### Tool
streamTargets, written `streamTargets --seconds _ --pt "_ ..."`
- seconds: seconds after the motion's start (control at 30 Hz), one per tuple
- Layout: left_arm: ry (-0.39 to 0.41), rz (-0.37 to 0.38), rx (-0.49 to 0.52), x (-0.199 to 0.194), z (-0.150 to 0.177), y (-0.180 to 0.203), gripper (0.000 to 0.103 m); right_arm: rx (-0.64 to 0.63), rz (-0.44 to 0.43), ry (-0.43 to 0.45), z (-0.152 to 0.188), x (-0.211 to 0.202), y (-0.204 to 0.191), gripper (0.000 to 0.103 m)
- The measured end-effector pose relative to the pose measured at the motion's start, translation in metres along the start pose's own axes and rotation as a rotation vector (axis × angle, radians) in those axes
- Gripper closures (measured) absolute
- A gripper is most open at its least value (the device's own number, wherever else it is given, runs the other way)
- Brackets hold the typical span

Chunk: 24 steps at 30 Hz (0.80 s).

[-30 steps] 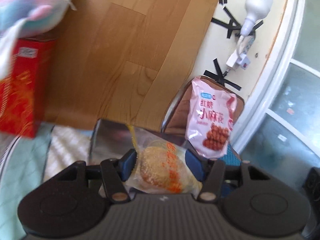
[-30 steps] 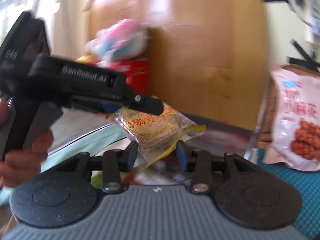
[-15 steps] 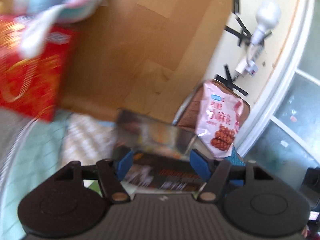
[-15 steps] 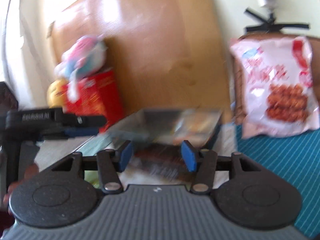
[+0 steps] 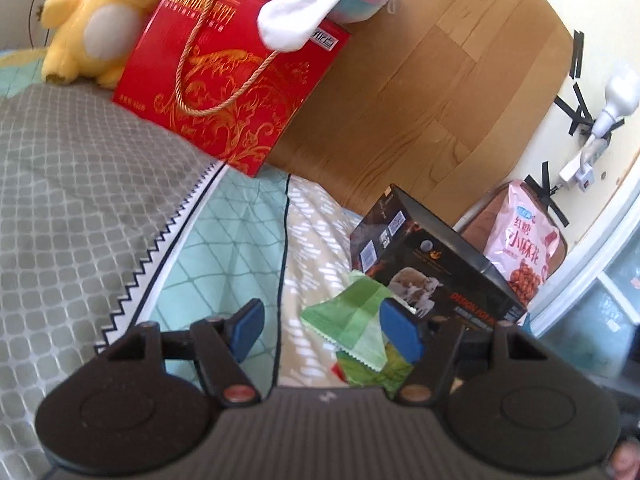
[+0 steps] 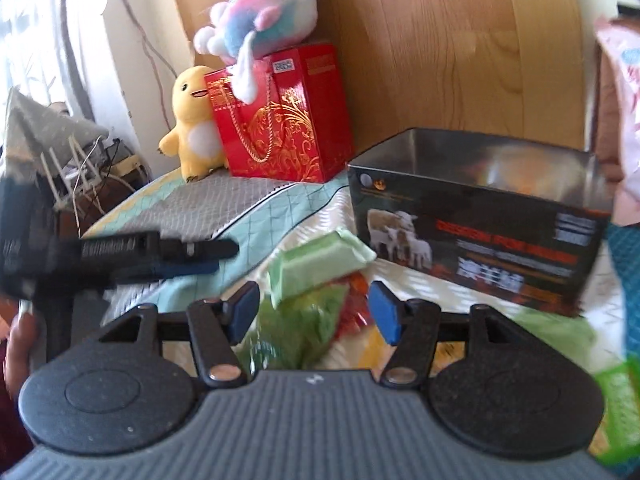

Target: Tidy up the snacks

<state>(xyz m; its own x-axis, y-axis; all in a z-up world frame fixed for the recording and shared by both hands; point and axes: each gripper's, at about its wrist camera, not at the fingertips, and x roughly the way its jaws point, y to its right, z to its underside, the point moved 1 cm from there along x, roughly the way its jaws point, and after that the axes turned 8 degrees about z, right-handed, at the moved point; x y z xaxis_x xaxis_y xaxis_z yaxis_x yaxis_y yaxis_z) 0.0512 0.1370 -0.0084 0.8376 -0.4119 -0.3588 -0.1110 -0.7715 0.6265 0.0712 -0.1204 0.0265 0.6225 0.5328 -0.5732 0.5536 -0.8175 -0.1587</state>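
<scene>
Bed (image 5: pixel 100 184) under everything: grey checked pillow to my left, teal and cream quilt ahead. Wooden headboard (image 5: pixel 420 60) behind it.

Red gift bag (image 5: pixel 236 76) stands against the headboard, yellow plush (image 5: pixel 92 20) beside it, pink-blue plush (image 6: pixel 260 12) lying on top. All well back, out of my path.

Dark open-topped box (image 6: pixel 476 216), lambs printed on its side, sits on the quilt ahead and right of both tools. I judge it the place for the snacks; something orange shows blurred inside, I cannot tell what.

Pink snack bag (image 5: pixel 520 244) leans upright beyond the box, well apart.

Green snack packets (image 6: pixel 316 264) lie in a loose pile on the quilt just beside the box's near-left corner, the top one a flat pale-green pack, long axis running left-near to right-far.

My right hand-held gripper (image 6: pixel 312 310) is wide open, empty, the pile directly between and just past its pads; it looks the nearer one. My left hand-held gripper (image 5: pixel 320 328) is also wide open, empty; the packets sit against its right pad.

Nothing blocks the reach except the box wall close right.
</scene>
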Motion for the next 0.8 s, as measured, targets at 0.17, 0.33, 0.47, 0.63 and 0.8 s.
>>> streamTargets --seconds 0.17,0.33,0.47,0.63,0.8 --pt "0.002 0.039 -0.039 -0.002 0.002 -0.007 0.038 0.135 0.012 -0.089 -0.011 0.032 0.011 0.040" --pt "-0.026 0.066 -0.029 0.003 0.003 -0.004 0.038 0.365 -0.014 -0.155 -0.017 0.058 0.031 0.040" --pt "-0.044 0.080 -0.044 0.005 0.003 -0.006 0.038 0.439 -0.030 -0.179 -0.016 0.068 0.034 0.063" --pt "-0.044 0.090 -0.068 0.006 0.003 -0.009 0.038 0.409 -0.042 -0.159 -0.017 0.059 0.030 0.073" --pt "-0.036 0.090 -0.089 0.004 0.002 -0.013 0.038 0.313 -0.064 -0.078 -0.022 0.030 0.019 0.079"
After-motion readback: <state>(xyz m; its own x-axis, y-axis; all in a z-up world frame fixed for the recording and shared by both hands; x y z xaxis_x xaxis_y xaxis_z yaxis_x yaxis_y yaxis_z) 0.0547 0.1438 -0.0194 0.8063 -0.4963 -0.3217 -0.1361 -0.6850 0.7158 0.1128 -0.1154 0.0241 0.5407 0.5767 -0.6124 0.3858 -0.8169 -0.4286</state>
